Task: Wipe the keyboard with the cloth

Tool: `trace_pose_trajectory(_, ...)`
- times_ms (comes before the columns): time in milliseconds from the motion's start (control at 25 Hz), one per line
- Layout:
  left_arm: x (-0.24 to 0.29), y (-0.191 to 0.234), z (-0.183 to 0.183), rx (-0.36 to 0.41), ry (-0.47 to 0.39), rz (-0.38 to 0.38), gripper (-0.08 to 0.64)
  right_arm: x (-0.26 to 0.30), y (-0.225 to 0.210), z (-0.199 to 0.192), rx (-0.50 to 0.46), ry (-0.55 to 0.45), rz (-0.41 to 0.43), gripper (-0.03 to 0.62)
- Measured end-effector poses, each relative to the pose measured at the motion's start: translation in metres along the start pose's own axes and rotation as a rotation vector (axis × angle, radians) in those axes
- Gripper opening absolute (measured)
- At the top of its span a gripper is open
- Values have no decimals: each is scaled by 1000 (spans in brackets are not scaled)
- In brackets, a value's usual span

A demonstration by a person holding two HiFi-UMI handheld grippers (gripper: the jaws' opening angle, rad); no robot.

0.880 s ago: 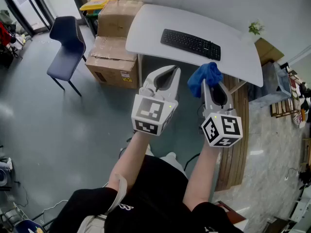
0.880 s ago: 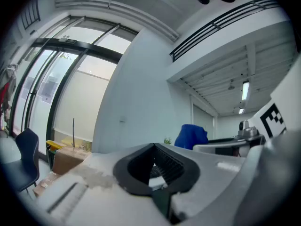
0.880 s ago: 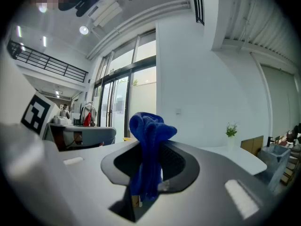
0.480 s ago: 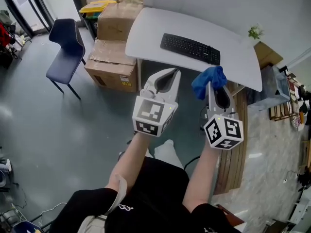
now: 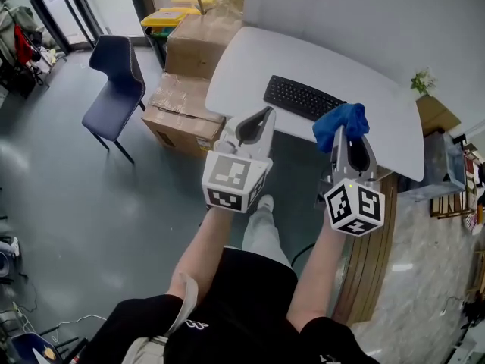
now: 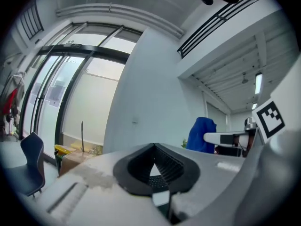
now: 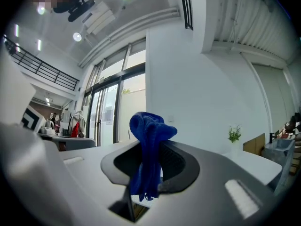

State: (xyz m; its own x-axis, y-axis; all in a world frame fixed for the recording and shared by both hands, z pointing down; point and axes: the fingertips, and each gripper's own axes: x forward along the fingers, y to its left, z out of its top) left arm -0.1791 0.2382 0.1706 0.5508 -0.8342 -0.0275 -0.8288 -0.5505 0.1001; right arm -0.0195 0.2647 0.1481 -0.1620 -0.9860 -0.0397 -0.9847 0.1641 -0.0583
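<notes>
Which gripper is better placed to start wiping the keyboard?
Right: the right gripper grips the blue cloth near the keyboard; the left gripper is shut and empty.

1. A white table with rounded corners stands against a pale wall.
2. A small green plant is at the table's far right edge.
3. A dark blue chair stands on the grey floor, well left of the table.
4. A taped cardboard box lies just beside the table's left end, with a second box behind it.
5. A yellow-lidded bin stands beyond the boxes.
</notes>
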Motion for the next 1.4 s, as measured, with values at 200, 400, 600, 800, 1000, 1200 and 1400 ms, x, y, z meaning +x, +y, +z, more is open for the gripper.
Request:
trace_pose_trajectory(200,75,35,-22,-24,25,80,-2,77,-48,-15,2,25,12,97)
trace_pose_trajectory(400,174,73,-43,-93,45,145,-2,173,-108,-31,-18,102,24,98)
trace_pose_trajectory(600,254,83,-68,-106,75,196,-2,251,-165,-45,-6,141,69,98)
trace_pose_trajectory(800,280,111,-78,-79,141,228,-2,300,-150,-72,32,195,171,98)
trace_pose_trajectory(1000,288,125,-97,-61,213,258,-2,325,-134,-95,80,251,256,98)
trace_pose_trajectory(1200,293,145,-115,-71,268,272,-2,342,-109,-126,101,338,318,98)
trace_pose_trajectory(1400,307,163,-137,-108,307,258,-2,364,-91,-153,126,410,358,98)
